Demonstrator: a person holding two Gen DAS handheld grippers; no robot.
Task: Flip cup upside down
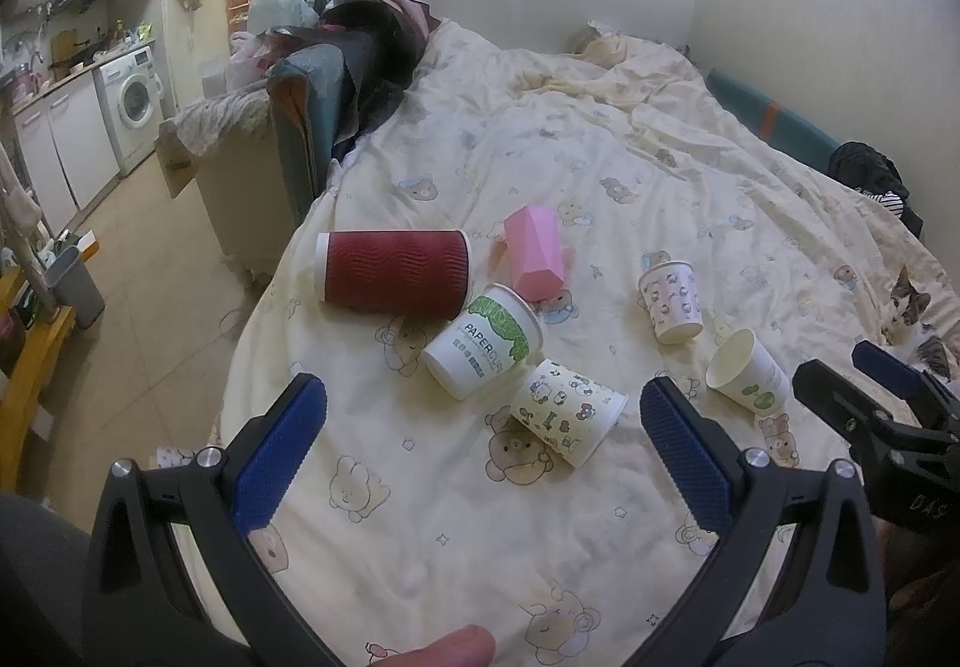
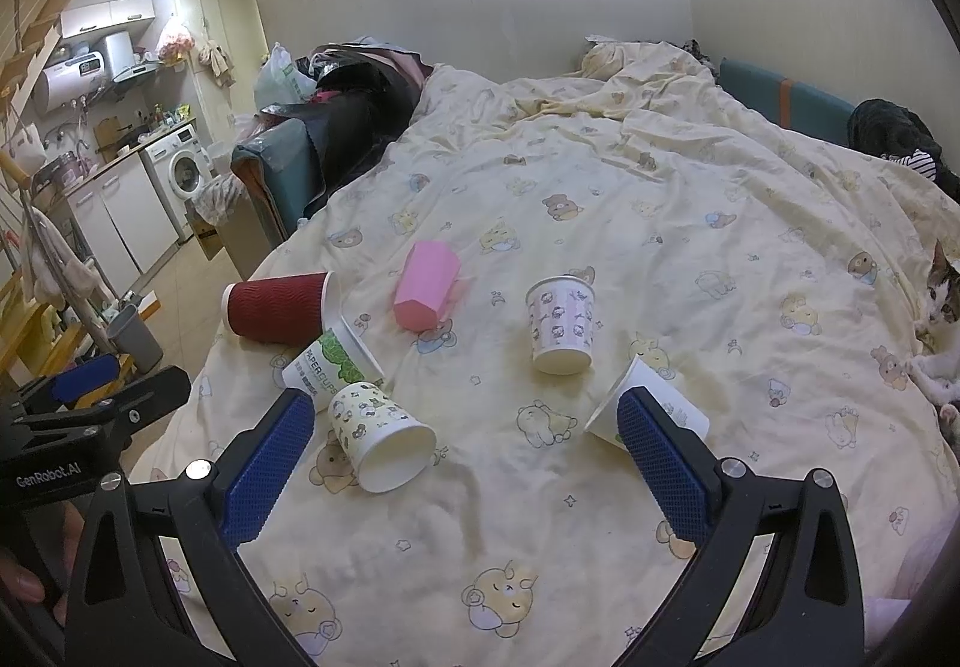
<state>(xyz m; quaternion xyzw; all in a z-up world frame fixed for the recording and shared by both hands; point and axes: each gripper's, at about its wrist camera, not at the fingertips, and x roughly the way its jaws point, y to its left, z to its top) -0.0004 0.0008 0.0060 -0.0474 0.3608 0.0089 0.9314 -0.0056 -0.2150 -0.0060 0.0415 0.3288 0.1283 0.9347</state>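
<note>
Several cups lie on the bear-print bedspread. A red ribbed cup, a white "PAPERCUPS" cup, a cartoon-print cup, a pink faceted cup and a plain white cup lie on their sides. A pink-print cup stands mouth down. My left gripper is open and empty, just short of the cartoon-print cup. My right gripper is open and empty; its right finger overlaps the plain white cup in view.
A cat lies at the bed's right edge. A sofa arm with piled clothes and bags stands left of the bed. A grey bin, washing machine and cabinets are on the left.
</note>
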